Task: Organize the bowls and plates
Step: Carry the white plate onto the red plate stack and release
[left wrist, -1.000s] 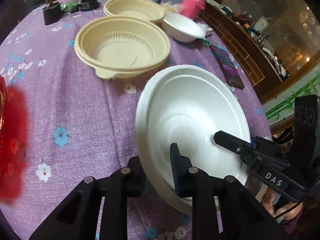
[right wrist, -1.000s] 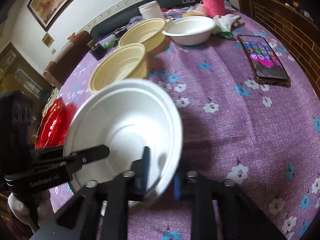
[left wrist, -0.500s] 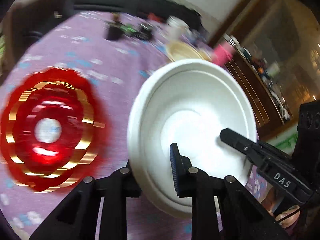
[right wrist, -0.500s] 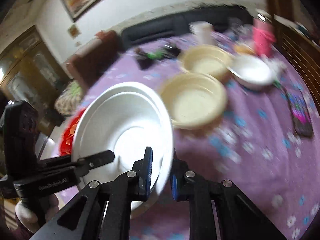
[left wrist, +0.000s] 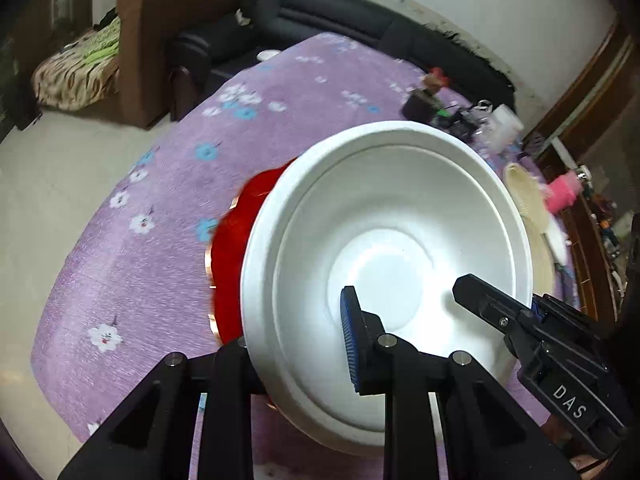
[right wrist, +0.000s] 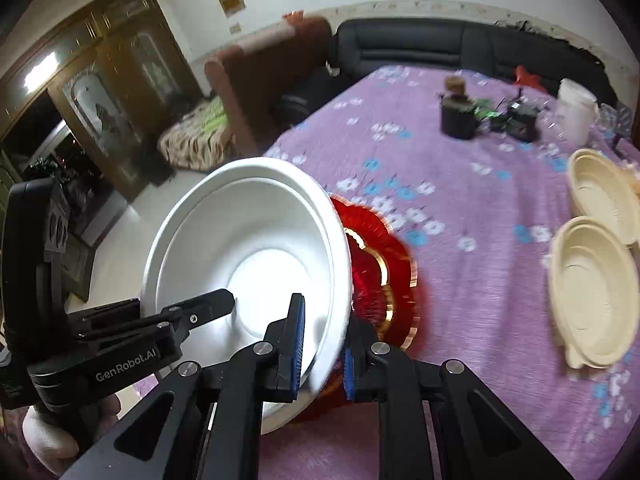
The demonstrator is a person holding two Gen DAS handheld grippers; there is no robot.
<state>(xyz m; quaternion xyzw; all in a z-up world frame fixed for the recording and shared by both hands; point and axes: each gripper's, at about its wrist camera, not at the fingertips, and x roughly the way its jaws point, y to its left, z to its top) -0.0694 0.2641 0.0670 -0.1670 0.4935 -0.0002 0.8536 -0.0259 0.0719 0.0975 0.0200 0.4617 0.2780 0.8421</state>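
Both units clamp one white bowl (left wrist: 384, 264) by its rim: the left hand-held gripper (left wrist: 296, 356) has its fingers nearly shut across the near rim, one pad inside the wall and one outside, and the right hand-held gripper (right wrist: 322, 354) pinches the rim edge in the same way, blue pads on either side of the thin lip. The bowl is carried clear of the counter (left wrist: 160, 240), tilted, its open mouth turned back toward both cameras and its base facing away and down; being round it has no long axis, only the axis through its centre, which leans well off vertical. Judgement: it looks like thin foam or moulded plastic, so light, a little flexible at the lip, smooth and liable to slip or dent under a hard pinch; the rolled rim is the sensible place to hold, and two holds on opposite sides keep it from swinging. Just beyond the bowl, partly hidden behind it, a red plate with gold trim (right wrist: 384, 276) lies flat on the counter. Farther off, to the right of the right unit, two cream bowls (right wrist: 592, 292) sit side by side, mouths up. Beyond those, a dark jar (right wrist: 458, 114) and a white container (right wrist: 576, 110) stand near the far edge.
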